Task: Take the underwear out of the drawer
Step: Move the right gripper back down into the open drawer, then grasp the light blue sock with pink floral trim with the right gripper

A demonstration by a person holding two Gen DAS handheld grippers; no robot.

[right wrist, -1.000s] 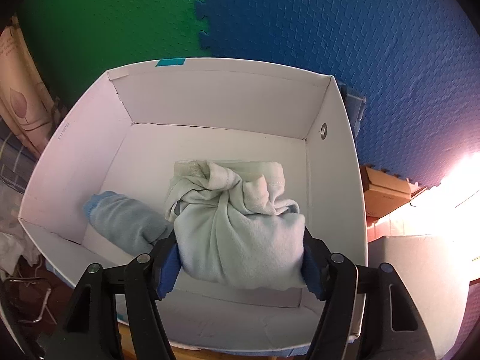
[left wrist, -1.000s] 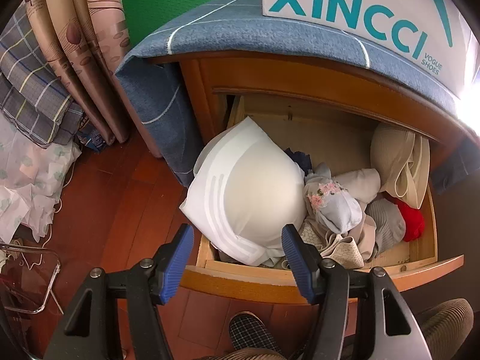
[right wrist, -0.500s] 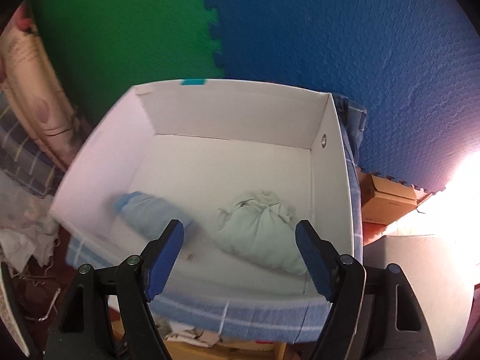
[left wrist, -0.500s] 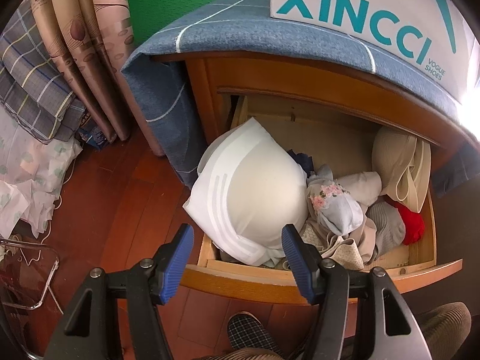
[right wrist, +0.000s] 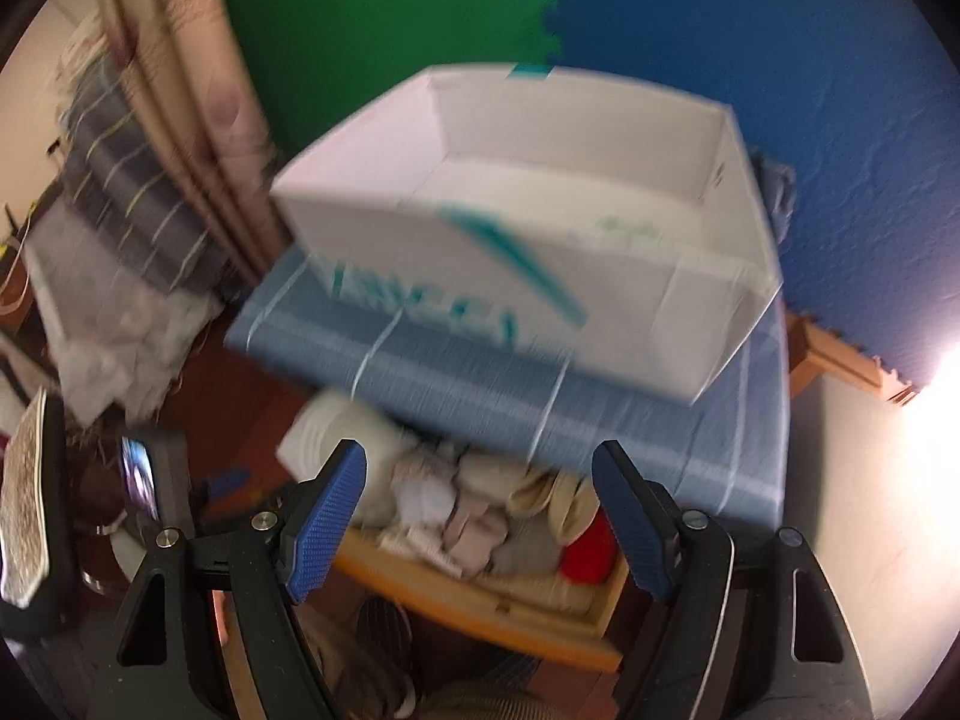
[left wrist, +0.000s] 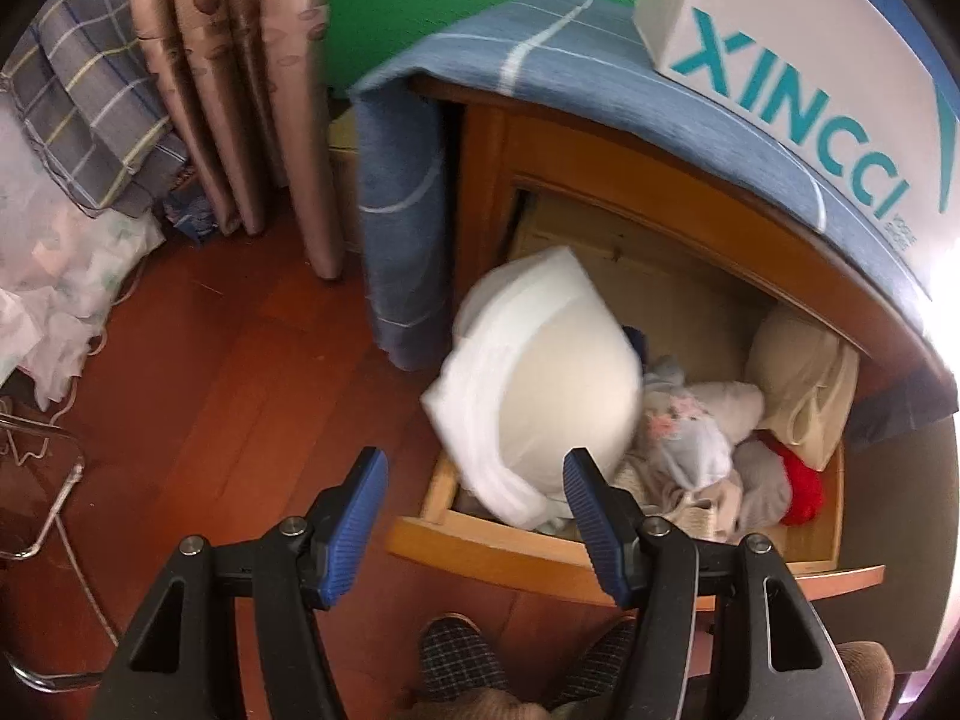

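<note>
Two grippers hung above an open wooden drawer, and neither held anything. The left gripper stood with its blue pads apart and nothing between them, over the drawer's front left corner and the red-brown floor beside it. The right gripper was spread wider, its jaws empty as well, with the drawer's contents showing in the gap below.

Underwear filled the drawer — a large white padded bra lay heaped at the left end, tilted and jutting past the drawer's left side. Beside it sat a tangle of small pieces: a pale blue one with a pink floral trim, grey and beige ones, a red piece near the right end, and a cream bra tucked at the back right under the cabinet top.

A blue cloth with pale lines covered the cabinet top and draped down its left side. On the cloth stood a white box printed in teal; in the right wrist view, which was blurred, only a faint greenish bit of cloth showed inside it. Patterned curtains hung to the left — a checked slipper showed at the bottom edge.
</note>
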